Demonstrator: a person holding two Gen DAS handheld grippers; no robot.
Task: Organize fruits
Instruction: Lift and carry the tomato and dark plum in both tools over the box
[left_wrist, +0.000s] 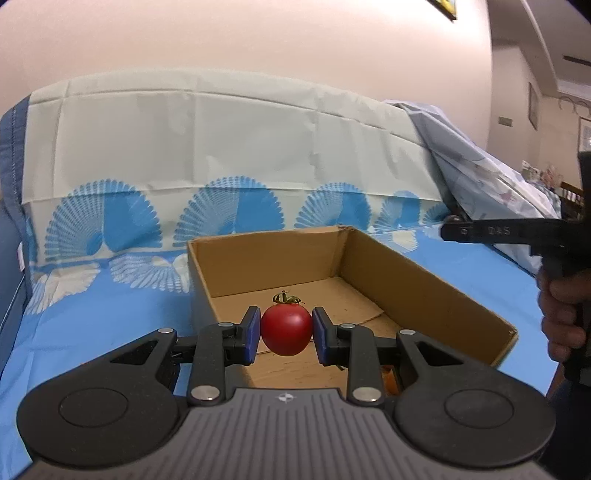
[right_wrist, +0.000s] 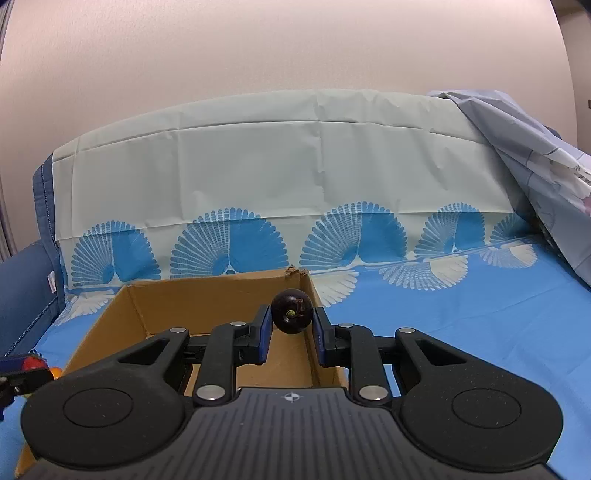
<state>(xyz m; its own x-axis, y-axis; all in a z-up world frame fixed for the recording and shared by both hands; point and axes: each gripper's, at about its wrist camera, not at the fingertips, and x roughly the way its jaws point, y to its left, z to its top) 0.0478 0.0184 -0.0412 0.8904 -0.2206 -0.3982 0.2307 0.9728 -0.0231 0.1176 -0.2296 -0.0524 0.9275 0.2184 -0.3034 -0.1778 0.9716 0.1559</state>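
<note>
Currently your left gripper (left_wrist: 286, 332) is clamped on a red tomato (left_wrist: 286, 329), pads pressed to both its sides, and holds it above the floor of the open box (left_wrist: 424, 280). Your right gripper (right_wrist: 291, 320) is closed on a dark plum (right_wrist: 291, 311), held over the box's right wall. That box sits on a blue cloth (right_wrist: 461, 314). Your hand (left_wrist: 561, 314) shows at the left view's right edge.

We're seeing soft, even indoor light, probably from overhead, with no harsh glare. Both views bend hard at the edges, so the wall (left_wrist: 258, 37) curves. Faint shadows sit inside the cardboard box (left_wrist: 424, 288). Corners go dark; the centre stays sharp.
</note>
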